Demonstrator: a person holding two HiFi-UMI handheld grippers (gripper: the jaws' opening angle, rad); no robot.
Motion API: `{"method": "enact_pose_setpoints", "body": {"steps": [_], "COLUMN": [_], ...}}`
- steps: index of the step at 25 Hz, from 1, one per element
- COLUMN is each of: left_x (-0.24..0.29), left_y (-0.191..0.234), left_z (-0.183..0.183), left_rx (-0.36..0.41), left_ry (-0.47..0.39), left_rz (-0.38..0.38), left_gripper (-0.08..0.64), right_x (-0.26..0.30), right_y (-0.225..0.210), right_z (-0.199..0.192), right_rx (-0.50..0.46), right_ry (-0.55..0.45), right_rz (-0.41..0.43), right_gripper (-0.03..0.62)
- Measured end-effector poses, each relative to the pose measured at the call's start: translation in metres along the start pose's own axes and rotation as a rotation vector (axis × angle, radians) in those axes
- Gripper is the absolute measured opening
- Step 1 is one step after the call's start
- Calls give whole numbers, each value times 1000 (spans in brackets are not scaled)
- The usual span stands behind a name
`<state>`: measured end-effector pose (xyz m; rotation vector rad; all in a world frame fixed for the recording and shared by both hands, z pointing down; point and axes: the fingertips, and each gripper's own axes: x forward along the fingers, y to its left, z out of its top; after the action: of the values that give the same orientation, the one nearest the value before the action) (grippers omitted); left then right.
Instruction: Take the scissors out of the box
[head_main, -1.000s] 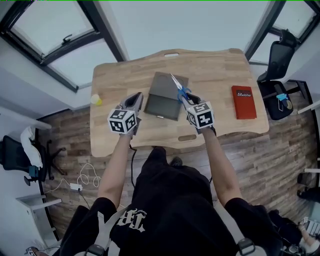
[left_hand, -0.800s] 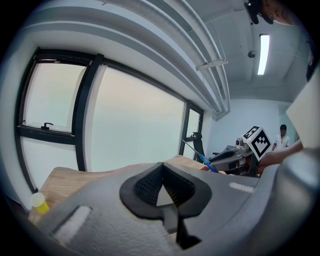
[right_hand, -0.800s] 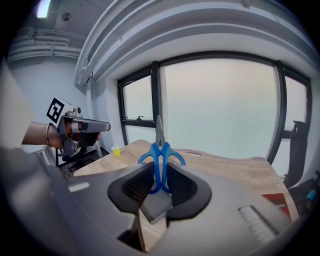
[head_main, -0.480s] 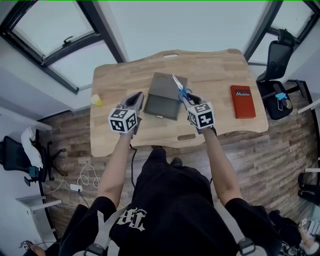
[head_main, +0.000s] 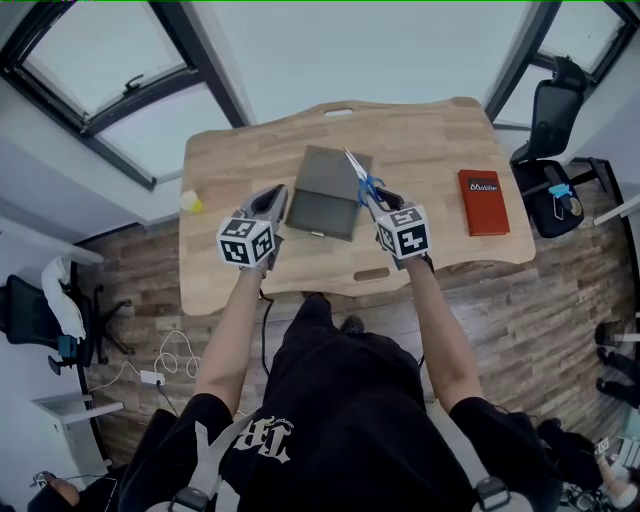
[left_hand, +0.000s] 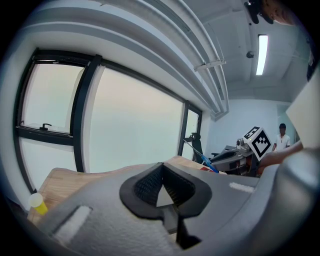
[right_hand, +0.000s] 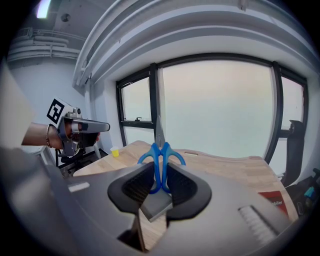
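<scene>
Blue-handled scissors (head_main: 362, 181) stand over the right edge of the open grey box (head_main: 322, 192), blades pointing up and away. My right gripper (head_main: 378, 200) is shut on the blue handles; in the right gripper view the scissors (right_hand: 161, 150) sit upright between the pads, with a corner of the box (right_hand: 156, 204) below. My left gripper (head_main: 268, 203) hangs at the box's left side, apart from it. In the left gripper view its jaws (left_hand: 161, 172) meet with nothing between them, and the scissors (left_hand: 209, 164) show far right.
The wooden table (head_main: 430, 140) also holds a red book (head_main: 482, 202) at the right and a small yellow cup (head_main: 191, 201) at its left edge. A black office chair (head_main: 556, 110) stands beyond the right end. Windows run behind the table.
</scene>
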<state>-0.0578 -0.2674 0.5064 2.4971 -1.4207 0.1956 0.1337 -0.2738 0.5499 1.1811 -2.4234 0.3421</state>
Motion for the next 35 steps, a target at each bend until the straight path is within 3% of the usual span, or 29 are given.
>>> {"method": "enact_pose_setpoints", "body": {"steps": [35], "left_x": [12], "left_y": [-8], "left_z": [2], "left_rx": [-8], "left_ry": [-6], "left_rz": [-36], "left_gripper": [2], "right_x": [-18], "right_y": [-23], "right_z": [-20], "right_rx": [39], "right_ry": [25], "right_rz": [-55], "right_gripper": [87]}}
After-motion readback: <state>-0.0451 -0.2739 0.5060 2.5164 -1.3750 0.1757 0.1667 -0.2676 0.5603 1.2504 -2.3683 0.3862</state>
